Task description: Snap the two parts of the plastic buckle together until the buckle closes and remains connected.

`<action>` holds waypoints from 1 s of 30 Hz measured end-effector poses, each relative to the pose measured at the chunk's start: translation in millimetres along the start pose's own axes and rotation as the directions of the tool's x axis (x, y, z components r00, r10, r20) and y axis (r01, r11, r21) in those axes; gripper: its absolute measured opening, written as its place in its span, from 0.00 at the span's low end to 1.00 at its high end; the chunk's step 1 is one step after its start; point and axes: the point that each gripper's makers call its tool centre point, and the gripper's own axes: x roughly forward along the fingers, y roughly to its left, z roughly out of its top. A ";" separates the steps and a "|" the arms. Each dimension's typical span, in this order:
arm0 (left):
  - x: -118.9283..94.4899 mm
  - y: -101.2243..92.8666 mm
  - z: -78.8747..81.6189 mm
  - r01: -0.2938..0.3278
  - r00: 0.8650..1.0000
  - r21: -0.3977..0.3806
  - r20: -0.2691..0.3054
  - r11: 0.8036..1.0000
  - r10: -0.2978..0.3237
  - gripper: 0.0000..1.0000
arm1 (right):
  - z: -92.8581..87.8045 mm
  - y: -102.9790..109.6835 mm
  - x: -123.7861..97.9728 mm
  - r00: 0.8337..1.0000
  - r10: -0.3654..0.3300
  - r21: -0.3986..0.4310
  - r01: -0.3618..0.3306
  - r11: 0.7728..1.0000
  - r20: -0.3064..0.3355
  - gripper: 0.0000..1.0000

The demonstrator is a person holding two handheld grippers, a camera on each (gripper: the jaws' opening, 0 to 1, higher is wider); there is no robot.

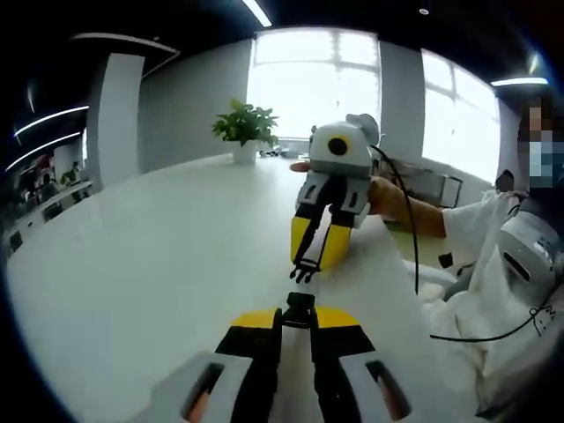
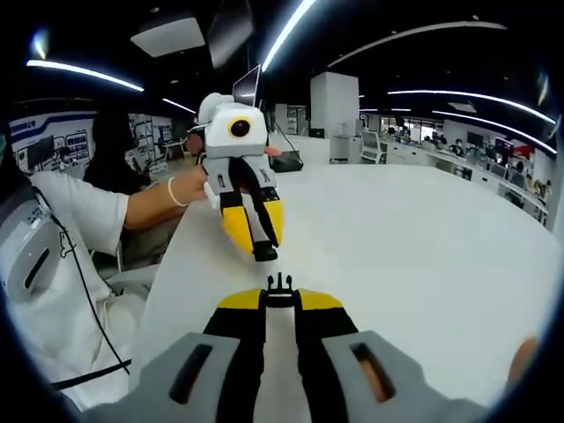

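Left gripper (image 1: 300, 319): in the left gripper view I find its jaws drawn close together on a black buckle part, the socket half (image 1: 300, 308), which stands out a little past the yellow tips. The same gripper appears across from me in the right gripper view, its jaws closed on that piece over the white table (image 2: 423, 256).

Between the two tools: a short stretch of bare table top separates the halves. They are near each other but not touching. I judge the closing step not yet done.

Right gripper (image 2: 279, 298): in the right gripper view its jaws are also nearly closed, gripping the pronged half (image 2: 279, 284), whose prongs point forward and away from the tips. In the left gripper view this gripper comes in from the far side, tips angled down toward mine, the prongs leading.

Governing relation: the two halves face each other nearly head-on, each lying straight ahead of the other tool along its jaw line. The long axes look close to collinear, though the right piece appears pitched down somewhat. Neither hand is plainly nearer; the gap lies about midway. My assessment is that the next move calls for a straight closing push along that shared axis, after levelling the prongs with the socket mouth.
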 end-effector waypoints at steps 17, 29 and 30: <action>3.3 -1.2 0.9 0.032 0.999 -0.013 0.007 0.999 -0.032 0.12 | 5.5 9.2 7.4 0.999 0.037 -0.076 -0.036 0.996 0.011 0.13; 4.9 -4.1 -1.4 0.036 0.999 -0.011 0.004 0.999 -0.036 0.12 | 4.4 15.6 12.5 0.998 0.056 -0.088 -0.055 0.995 0.006 0.13; 5.1 -4.7 -1.8 0.038 0.999 -0.013 0.003 0.999 -0.038 0.12 | 3.9 16.0 12.7 0.998 0.059 -0.086 -0.058 0.995 0.005 0.13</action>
